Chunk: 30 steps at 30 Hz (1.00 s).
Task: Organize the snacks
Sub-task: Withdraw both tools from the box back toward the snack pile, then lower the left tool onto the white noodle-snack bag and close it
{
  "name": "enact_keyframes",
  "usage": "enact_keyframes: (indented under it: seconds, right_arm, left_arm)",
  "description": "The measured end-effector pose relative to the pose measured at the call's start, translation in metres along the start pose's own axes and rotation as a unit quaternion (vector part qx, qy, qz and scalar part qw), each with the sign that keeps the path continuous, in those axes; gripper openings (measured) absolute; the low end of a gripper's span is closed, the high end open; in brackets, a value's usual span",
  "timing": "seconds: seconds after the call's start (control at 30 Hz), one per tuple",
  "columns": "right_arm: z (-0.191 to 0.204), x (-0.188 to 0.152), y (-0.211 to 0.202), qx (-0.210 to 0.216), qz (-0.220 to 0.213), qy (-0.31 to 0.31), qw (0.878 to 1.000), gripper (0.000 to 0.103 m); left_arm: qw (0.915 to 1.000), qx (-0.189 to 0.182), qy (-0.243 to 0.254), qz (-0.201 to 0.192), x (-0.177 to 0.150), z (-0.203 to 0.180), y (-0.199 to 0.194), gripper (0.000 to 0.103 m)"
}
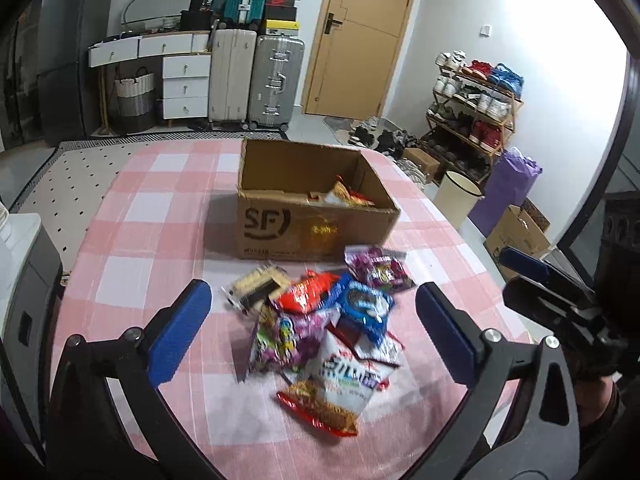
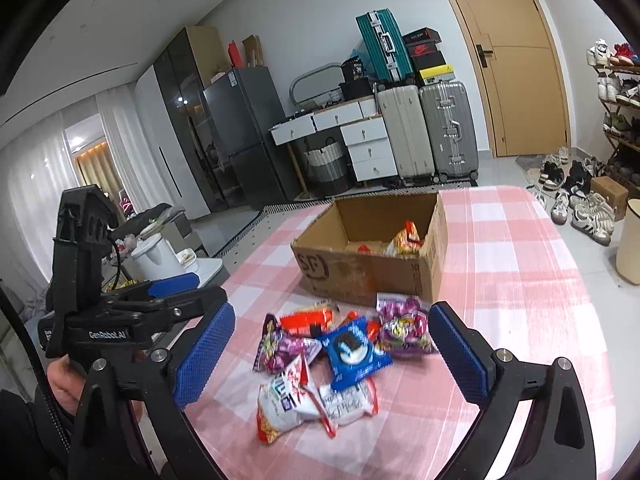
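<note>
A heap of snack packets lies on the pink checked tablecloth, in front of an open cardboard box that holds a few packets. A blue cookie packet lies on top of the heap, with purple ones beside it. My left gripper hovers open above the heap, nothing between its blue pads. My right gripper is open too, over the same heap, touching nothing. Each gripper shows at the edge of the other's view.
The box stands mid-table. Beyond the table are suitcases, white drawers, a fridge, a door, a shoe rack and a cream bin. A white appliance sits left of the table.
</note>
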State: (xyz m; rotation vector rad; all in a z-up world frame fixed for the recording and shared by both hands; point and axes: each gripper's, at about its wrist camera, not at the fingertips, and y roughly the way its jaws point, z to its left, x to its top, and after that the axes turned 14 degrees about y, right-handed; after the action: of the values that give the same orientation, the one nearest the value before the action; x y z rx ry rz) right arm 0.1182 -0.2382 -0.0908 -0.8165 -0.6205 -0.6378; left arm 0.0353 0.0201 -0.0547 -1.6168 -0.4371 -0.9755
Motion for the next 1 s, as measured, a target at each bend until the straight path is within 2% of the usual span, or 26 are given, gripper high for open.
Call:
enact_keyframes:
  seconds: [0.3, 0.6, 0.93, 1.0]
  right_arm:
    - [-0.01, -0.027, -0.003, -0.001, 0.018, 0.002, 1.0, 0.099]
    - [-0.016, -0.036, -0.003, 0.001, 0.026, 0.009, 1.0, 0.099]
    - [-0.035, -0.04, -0.002, -0.006, 0.033, 0.026, 0.999, 0.099]
    - [-0.039, -0.041, -0.003, -0.007, 0.034, 0.031, 0.999, 0.099]
  left_arm:
    - [0.997, -0.048, 0.007, 0.061, -0.052, -0.016, 0.031, 0.102]
    - [0.9928, -0.069, 0.028, 0.095, -0.07, -0.037, 0.062, 0.102]
    - [0.9885, -0.087, 0.024, 0.122, -0.076, -0.044, 0.092, 0.09]
    - [0.9879, -0.089, 0.023, 0.125, -0.077, -0.045, 0.096, 0.085]
